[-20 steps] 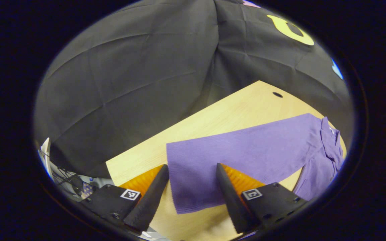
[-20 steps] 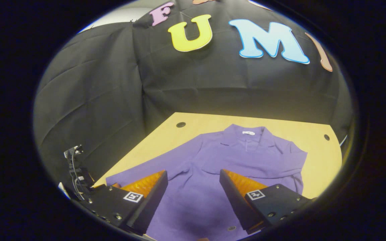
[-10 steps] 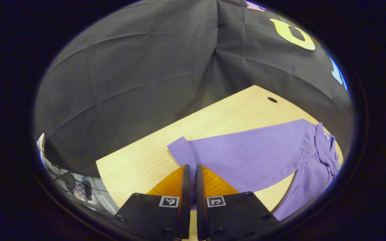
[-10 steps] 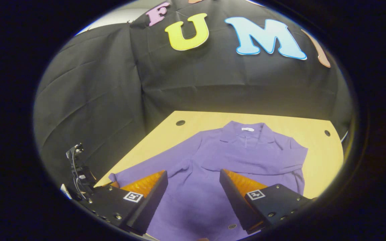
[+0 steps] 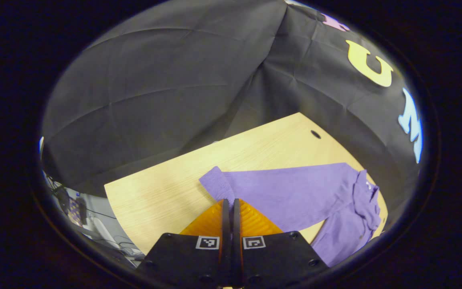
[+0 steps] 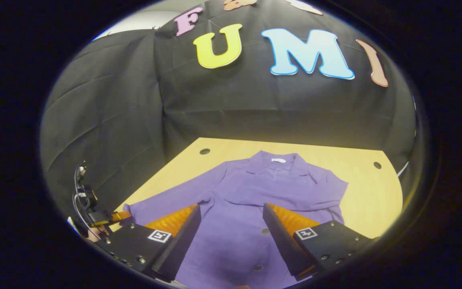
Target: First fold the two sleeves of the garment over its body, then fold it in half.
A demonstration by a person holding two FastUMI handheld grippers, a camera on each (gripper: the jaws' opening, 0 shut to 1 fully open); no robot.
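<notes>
Ahead of both claws, our purple garment [image 6: 255, 200] lies flat on the tabletop [image 5: 163, 196]. Our left claw [image 5: 229, 206], fingers closed, pinches its left sleeve [image 5: 279, 190] near the cuff; thin fabric could slip out mid-fold. Our right claw [image 6: 231, 218] hovers wide open, empty.

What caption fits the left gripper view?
Left tool shut on the purple sleeve near its cuff, table beneath.

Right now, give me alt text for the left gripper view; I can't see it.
The left gripper is shut on the cuff end of the purple garment's sleeve, which stretches across the wooden table toward the collar.
</notes>
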